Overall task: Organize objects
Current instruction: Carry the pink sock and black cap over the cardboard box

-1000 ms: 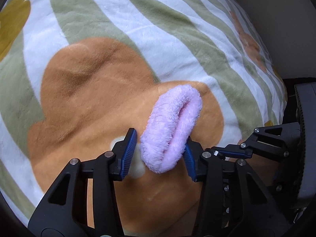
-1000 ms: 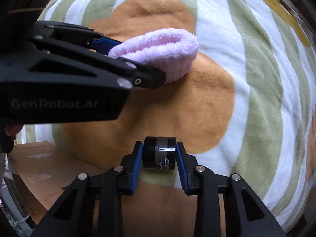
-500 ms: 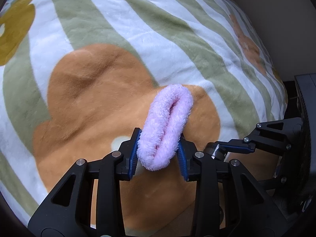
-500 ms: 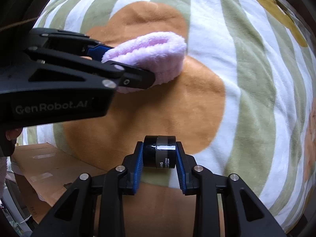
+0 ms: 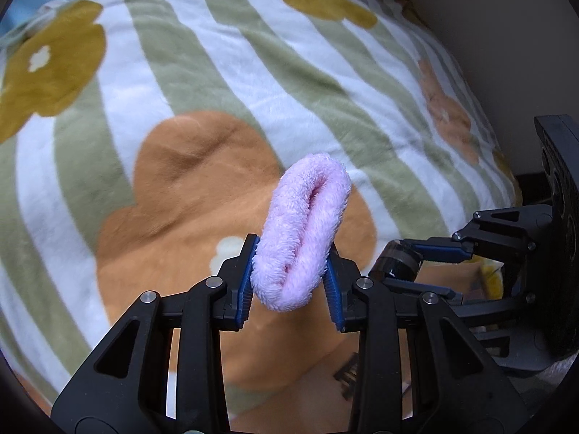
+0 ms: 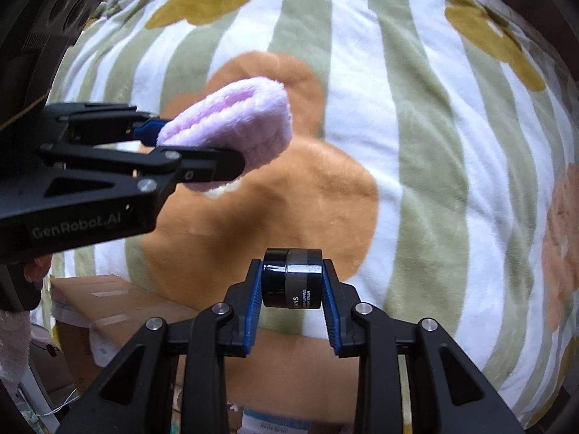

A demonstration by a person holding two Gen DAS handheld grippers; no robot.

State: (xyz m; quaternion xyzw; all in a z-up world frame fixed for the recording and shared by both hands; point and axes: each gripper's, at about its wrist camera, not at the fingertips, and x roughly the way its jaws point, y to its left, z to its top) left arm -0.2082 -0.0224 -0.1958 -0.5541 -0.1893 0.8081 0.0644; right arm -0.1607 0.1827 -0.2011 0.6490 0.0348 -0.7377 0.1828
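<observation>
Both grippers are loaded: the left gripper (image 5: 291,282) has its jaws clamped on the fluffy pink headband (image 5: 304,231), whose long axis runs straight out ahead of the jaws. The right gripper (image 6: 291,289) squeezes the small black jar (image 6: 292,277) crosswise between its jaws. Both hang clear above the striped blanket (image 5: 217,72), so wherever they're headed, each hand's already got its thing.

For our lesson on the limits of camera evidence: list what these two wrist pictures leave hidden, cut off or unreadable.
- Black jar, right wrist view: label print too small, partly turned away.
- Pink fluffy band, left wrist view: pinched sides covered by the left gripper pads.
- Cardboard box, right wrist view: the blanket and right gripper cover most of it.
- Person: only a fingertip shows, behind the left gripper's body.
</observation>
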